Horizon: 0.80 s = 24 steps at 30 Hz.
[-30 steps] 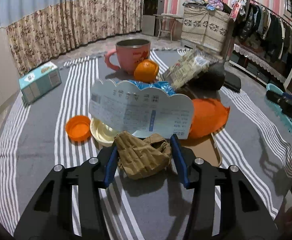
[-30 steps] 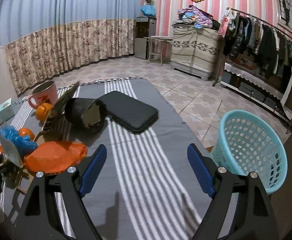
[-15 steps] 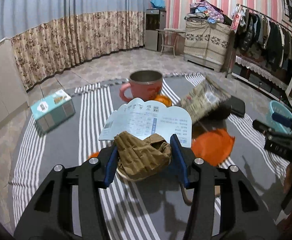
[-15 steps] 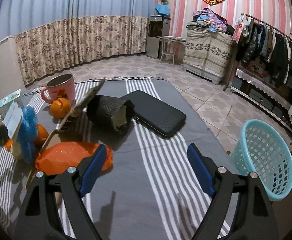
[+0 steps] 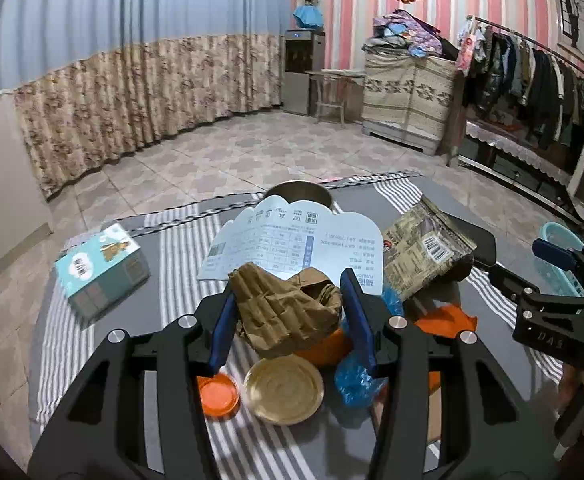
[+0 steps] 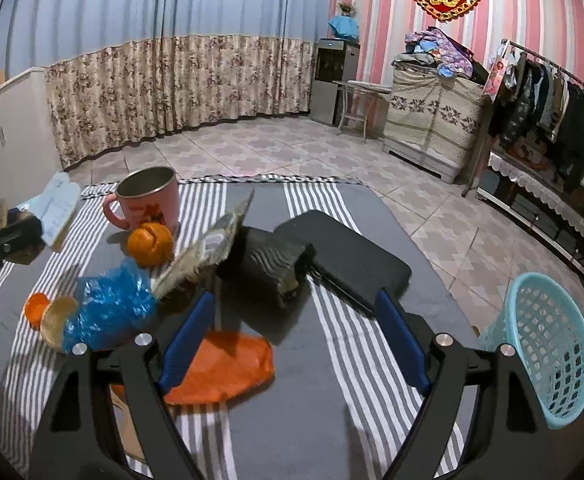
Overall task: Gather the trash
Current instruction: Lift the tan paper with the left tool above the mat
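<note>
— Two grippers: what do they hold?
— Left gripper (image 5: 287, 312) clamps the crumpled brown paper (image 5: 287, 312) above the desk (image 5: 171, 256); right gripper (image 6: 296, 340) is wide open, empty, left of the blue basket (image 6: 548, 344).

A grey table with a white-striped cloth (image 6: 376, 400) carries a pink metal mug (image 6: 147, 200) at eleven o'clock, a flat black case (image 6: 348, 260) at one, and an orange plastic bag (image 6: 227, 368) centrally.

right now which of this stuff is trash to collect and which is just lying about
For the job: crumpled brown paper in the left gripper, blue wrapper, orange bag, basket.

Lying about: pink mug, orange, tissue box.
</note>
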Tool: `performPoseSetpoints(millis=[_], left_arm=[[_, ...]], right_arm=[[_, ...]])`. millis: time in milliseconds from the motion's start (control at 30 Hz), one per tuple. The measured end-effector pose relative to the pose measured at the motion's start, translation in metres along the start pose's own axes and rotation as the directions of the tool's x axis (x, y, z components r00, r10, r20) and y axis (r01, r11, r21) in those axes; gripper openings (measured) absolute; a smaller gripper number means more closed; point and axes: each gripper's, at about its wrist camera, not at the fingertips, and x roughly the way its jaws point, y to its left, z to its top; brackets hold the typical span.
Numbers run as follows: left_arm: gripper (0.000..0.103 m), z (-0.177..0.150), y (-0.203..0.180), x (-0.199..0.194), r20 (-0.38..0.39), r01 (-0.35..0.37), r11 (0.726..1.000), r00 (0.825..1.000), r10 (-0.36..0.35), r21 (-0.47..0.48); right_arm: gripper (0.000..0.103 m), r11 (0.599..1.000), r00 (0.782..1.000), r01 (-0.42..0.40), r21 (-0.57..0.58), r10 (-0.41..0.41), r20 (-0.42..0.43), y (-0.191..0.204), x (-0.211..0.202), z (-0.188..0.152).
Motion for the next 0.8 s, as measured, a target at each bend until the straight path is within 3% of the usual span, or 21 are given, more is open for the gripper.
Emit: performPoseSetpoints(millis=[400,800], left_arm=[[0.049,-0.034,-0.001,0.015,-0.075,0.064,0.998,0.995,-0.062,0.014],[0.051,-0.05,0.001,0.012,-0.107,0.004,0.998,0.994,0.002,0.056]], right_arm=[[0.081,0.999,0.999,0.035,0.017,-0.034,-0.042,-0.023,0.01,-0.015],[0.081,0.999,0.997,0.026,0.047,-0.023,-0.073,-0.029,0.019,-0.032]])
